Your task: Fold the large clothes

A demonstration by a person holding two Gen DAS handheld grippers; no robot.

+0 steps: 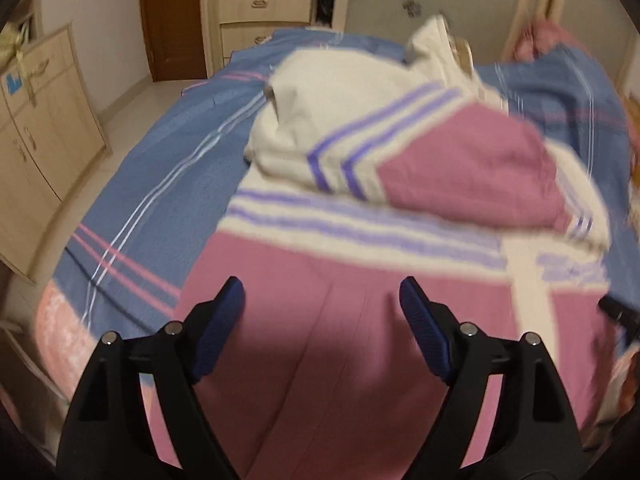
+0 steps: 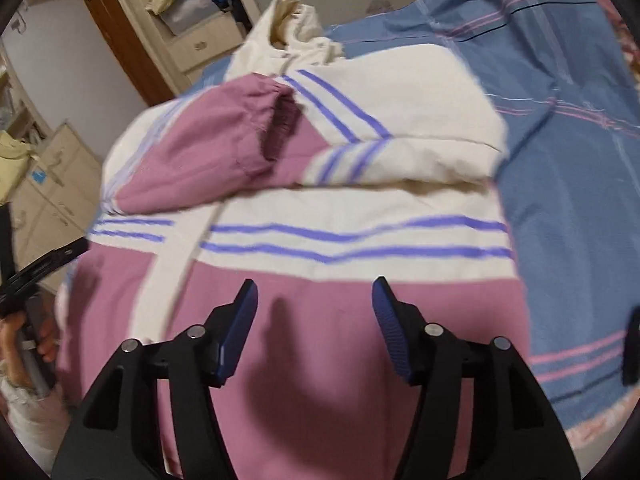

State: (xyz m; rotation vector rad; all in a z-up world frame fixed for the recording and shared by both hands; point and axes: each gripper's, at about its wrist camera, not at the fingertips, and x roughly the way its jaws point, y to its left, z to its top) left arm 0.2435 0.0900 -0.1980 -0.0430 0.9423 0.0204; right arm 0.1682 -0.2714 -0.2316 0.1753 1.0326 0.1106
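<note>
A large pink and cream jacket (image 1: 360, 240) with purple stripes lies spread on the bed, both sleeves folded in across its chest and the hood at the far end. My left gripper (image 1: 322, 292) hangs open above the pink lower part, nothing between its blue pads. In the right wrist view the same jacket (image 2: 320, 208) fills the middle, and its pink sleeve cuff (image 2: 276, 120) lies over the cream chest. My right gripper (image 2: 314, 292) stands open over the pink hem area, holding nothing. The other gripper (image 2: 36, 276) shows at the left edge, held by a hand.
A blue bedsheet (image 1: 160, 184) with pink and white lines covers the bed (image 2: 580, 160). Light wooden cabinets (image 1: 40, 128) stand at the left beside a tiled floor. A brown door (image 1: 172, 20) and drawers (image 1: 260, 4) are at the back.
</note>
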